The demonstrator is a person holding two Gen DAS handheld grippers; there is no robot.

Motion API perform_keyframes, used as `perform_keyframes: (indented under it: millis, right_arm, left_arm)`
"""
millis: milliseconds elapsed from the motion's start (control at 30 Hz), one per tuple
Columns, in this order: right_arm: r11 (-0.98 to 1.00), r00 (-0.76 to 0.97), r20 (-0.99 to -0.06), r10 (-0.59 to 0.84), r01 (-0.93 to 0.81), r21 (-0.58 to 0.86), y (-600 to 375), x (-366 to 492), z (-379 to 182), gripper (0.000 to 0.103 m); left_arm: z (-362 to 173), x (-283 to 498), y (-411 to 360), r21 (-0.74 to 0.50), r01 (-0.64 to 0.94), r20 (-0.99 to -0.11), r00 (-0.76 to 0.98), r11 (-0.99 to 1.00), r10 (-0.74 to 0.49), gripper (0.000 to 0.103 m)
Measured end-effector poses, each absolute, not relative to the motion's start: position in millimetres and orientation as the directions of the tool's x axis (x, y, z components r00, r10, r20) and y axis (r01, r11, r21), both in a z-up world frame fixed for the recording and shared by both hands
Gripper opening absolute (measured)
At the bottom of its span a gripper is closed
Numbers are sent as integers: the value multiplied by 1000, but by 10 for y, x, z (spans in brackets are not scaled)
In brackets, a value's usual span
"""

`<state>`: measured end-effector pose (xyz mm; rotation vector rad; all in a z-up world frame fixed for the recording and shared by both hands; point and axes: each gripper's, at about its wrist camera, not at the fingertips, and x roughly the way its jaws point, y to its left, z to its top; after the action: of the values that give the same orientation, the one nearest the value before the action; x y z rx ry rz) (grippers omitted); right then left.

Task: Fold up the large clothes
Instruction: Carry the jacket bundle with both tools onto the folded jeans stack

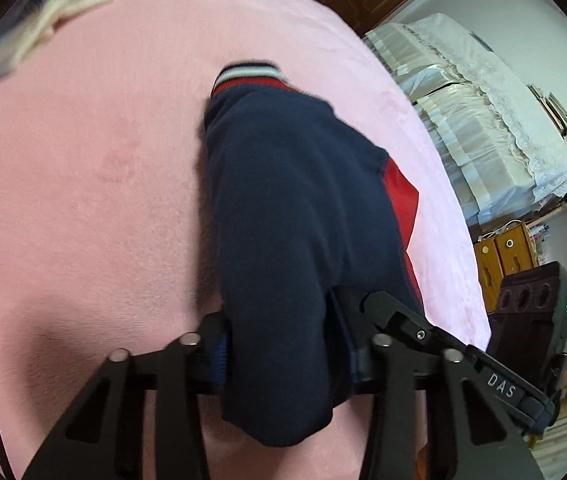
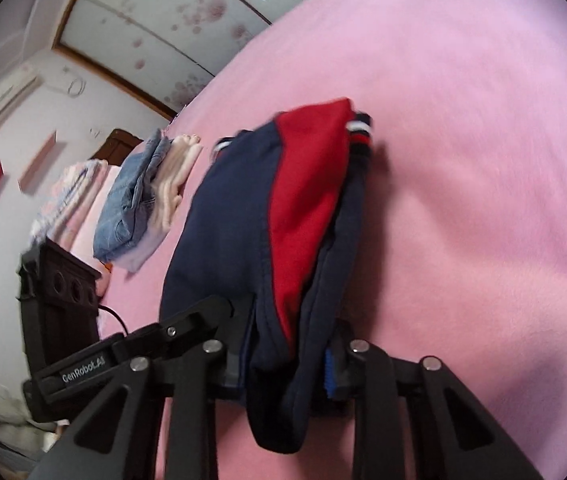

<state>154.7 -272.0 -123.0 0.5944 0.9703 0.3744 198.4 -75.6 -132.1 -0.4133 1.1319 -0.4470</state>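
Observation:
A navy and red garment [image 1: 295, 208] with a striped ribbed cuff lies folded into a thick bundle on a pink blanket [image 1: 83, 184]. In the left wrist view my left gripper [image 1: 287, 336] is shut on the near end of that bundle, navy cloth bulging out between the jaws. The right wrist view shows the same garment [image 2: 283, 216], red panel on top, and my right gripper [image 2: 283, 340] shut on its near edge, several layers pinched between the pads. Beside the garment's left side stands the other gripper's black body [image 2: 59, 300].
A stack of folded clothes [image 2: 139, 196], denim on top, sits on the blanket's far left in the right wrist view. Cream cloth [image 1: 59, 12] lies at the far left corner. Beyond the bed's right edge are covered furniture [image 1: 483, 112] and wooden cabinets [image 1: 503, 252].

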Motion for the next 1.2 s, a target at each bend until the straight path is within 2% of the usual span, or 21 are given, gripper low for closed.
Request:
perform_keyframes:
  millis: [267, 467, 800, 1000, 1200]
  right_arm:
    - [769, 566, -613, 551, -60, 637, -2504, 1211, -830, 23]
    - [755, 577, -579, 576, -105, 647, -2293, 856, -470, 23]
    - [733, 553, -533, 640, -234, 638, -1494, 659, 192, 23]
    - [695, 514, -499, 698, -317, 645, -827, 971, 518, 23]
    - [681, 505, -473, 722, -399, 615, -103, 1689, 855, 22]
  left_arm:
    - [-747, 1684, -682, -458, 181, -771, 407, 870, -490, 35]
    - [-303, 1344, -500, -455, 193, -759, 426, 869, -492, 35]
    - [450, 869, 329, -424, 160, -735, 514, 891, -442, 35]
    - [872, 1061, 1002, -387, 135, -733, 556, 912, -393, 35]
    - [1265, 1726, 1754, -353, 138, -707, 609, 926, -360, 35]
